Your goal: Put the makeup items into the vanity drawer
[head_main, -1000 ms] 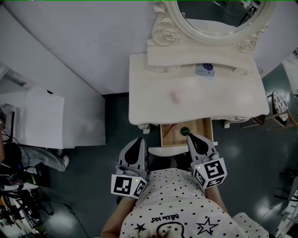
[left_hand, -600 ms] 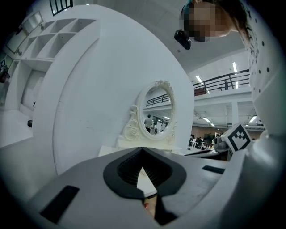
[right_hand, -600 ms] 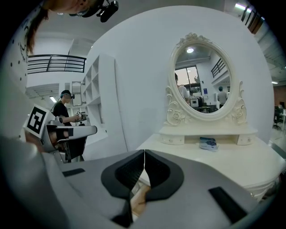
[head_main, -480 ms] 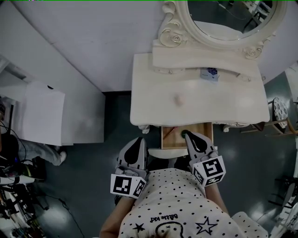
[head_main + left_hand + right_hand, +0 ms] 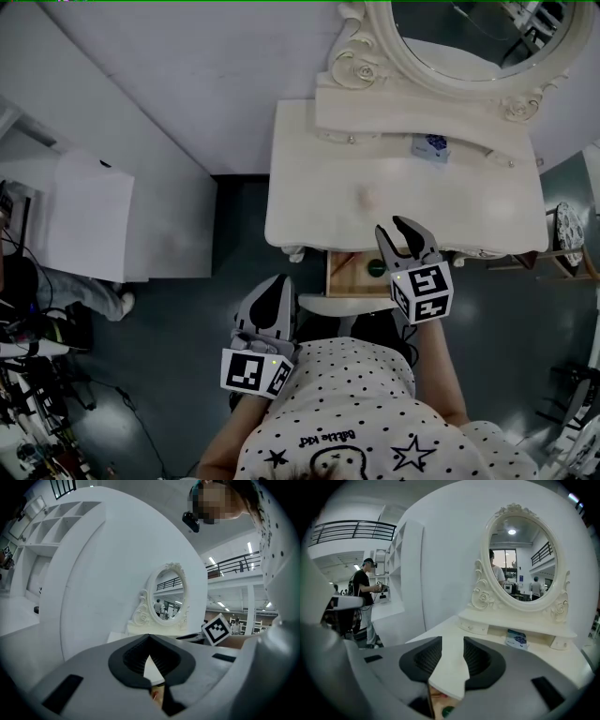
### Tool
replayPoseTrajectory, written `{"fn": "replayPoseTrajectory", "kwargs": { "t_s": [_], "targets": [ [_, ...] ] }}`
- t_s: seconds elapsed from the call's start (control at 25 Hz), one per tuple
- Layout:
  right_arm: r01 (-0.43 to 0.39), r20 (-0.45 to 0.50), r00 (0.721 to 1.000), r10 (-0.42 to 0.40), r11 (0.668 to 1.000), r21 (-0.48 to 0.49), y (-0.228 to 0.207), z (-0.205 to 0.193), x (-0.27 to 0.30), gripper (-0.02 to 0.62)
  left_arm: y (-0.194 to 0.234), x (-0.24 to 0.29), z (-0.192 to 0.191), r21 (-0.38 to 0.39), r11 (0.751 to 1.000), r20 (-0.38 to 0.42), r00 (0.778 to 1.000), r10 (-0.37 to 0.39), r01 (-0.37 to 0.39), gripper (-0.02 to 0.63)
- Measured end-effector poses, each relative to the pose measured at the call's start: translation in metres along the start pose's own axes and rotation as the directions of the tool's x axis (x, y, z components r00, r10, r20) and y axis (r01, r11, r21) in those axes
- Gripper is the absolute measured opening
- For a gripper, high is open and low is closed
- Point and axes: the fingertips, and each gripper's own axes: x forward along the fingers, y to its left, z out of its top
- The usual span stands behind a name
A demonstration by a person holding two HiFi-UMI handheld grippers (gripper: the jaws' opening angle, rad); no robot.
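Observation:
The cream vanity (image 5: 319, 197) has its wooden drawer (image 5: 349, 277) pulled out under the front edge. A small round green makeup item (image 5: 376, 267) lies in the drawer and also shows low in the right gripper view as the green item (image 5: 448, 711). My right gripper (image 5: 394, 228) hovers over the drawer and the table's front edge. Its jaws are opening and nothing is between them in the right gripper (image 5: 453, 641) view. My left gripper (image 5: 275, 289) stays shut and empty, close to my body, left of the drawer. A blue and white packet (image 5: 431, 145) rests on the vanity's back shelf.
An oval mirror (image 5: 469, 37) in a carved frame stands at the back of the vanity. A white curved wall (image 5: 169, 84) runs behind and to the left, with a white cabinet (image 5: 84, 225) at the left. A person (image 5: 363, 597) stands farther off.
My right gripper was shut at the green item over the drawer; now its jaws have parted and it has moved forward toward the tabletop. The green item lies in the drawer. The left gripper has stayed put.

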Motion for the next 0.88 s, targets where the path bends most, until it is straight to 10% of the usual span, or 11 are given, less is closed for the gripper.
{"fn": "replayPoseTrajectory", "kwargs": {
  "t_s": [0.88],
  "targets": [
    [0.089, -0.292, 0.956, -0.037, 0.982, 0.166, -0.050, -0.092, 0.152, 0.184, 0.013, -0.004, -0.001, -0.003, 0.999, -0.022, 0.999, 0.037, -0.037, -0.005]
  ]
}}
